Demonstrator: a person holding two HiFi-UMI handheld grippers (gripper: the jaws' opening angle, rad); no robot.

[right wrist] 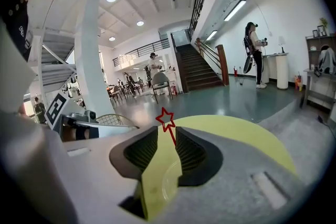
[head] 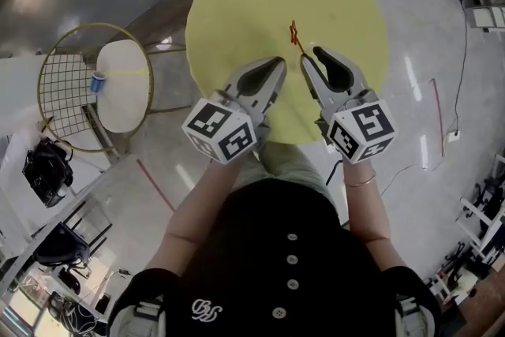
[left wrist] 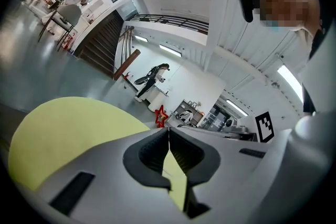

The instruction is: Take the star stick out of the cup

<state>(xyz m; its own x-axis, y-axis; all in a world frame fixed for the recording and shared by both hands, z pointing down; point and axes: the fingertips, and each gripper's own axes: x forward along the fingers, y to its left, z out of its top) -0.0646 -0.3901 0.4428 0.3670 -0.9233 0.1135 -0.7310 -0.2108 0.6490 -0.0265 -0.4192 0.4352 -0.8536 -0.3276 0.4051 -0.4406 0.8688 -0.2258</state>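
Held low over the near edge of a round yellow table, two grippers are seen side by side from the head view. The right gripper is released: in the right gripper view its jaws stand apart, with bare yellow table showing in the gap. The thin red stem of the star stick runs up through that gap near the tips, and neither pad is pressed on it. The red outlined star at its top is seen just past the jaw tips, against the far edge of the table.

In the head view the star stick is found just beyond the right gripper's tips, over the middle of the table, its stem slanting back toward them. A faint clear round rim, taken to be the cup, is made out low in the gap between the right jaws. Whether the stick's lower end sits inside it cannot be told.

The left gripper is clenched on nothing. Its two jaws meet along a single line in the left gripper view, and the star is seen beyond their tips. In the head view the left gripper is held just beside the right one, clear of the stick.

A wire chair with a pale seat stands on the floor well to the left of the table.
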